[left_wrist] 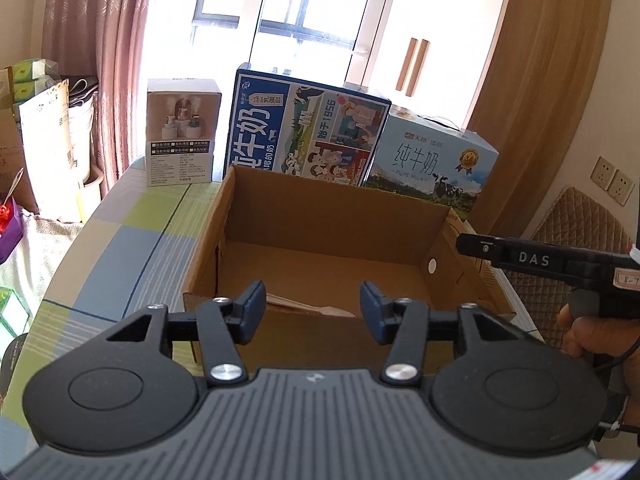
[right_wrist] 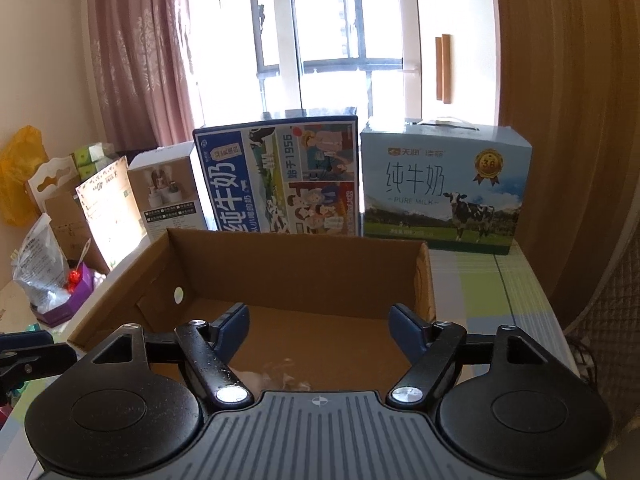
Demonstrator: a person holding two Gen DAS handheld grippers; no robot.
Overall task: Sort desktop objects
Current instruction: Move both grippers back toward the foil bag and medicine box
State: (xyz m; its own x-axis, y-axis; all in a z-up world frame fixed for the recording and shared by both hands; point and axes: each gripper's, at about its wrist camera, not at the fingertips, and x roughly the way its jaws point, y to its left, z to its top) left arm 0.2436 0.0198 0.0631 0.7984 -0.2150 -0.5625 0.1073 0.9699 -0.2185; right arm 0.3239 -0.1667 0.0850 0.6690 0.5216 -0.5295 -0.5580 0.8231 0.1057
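The left gripper [left_wrist: 313,306] is hanging with its jaws apart and nothing between the blue pads [left_wrist: 253,304]; the right gripper [right_wrist: 319,326] is standing wider still and is equally empty. Both are pointing down into the open carton [left_wrist: 224,216], the left one over its near wall, the right one over its near right part. Inside, pale paper-like items [left_wrist: 308,304] are lying on the floor against the near wall, and in the right wrist view something light [right_wrist: 276,374] is showing blurred just under the tool, too unclear to name. The risk, as it looks, is that the low fingers are catching the near wall and dragging the light carton across the table [left_wrist: 132,240], toward the milk boxes [left_wrist: 308,136] standing upright along the far edge behind it, where a push could tip them. A second risk is the two tools meeting: the right gripper's body [left_wrist: 532,260] is reaching in beside the carton's right wall, close to the left one's path. The hand [left_wrist: 580,332] holding the right tool is gripping its handle at the carton's near right corner, and both tools are tilting moderately downward and looking toward the window.
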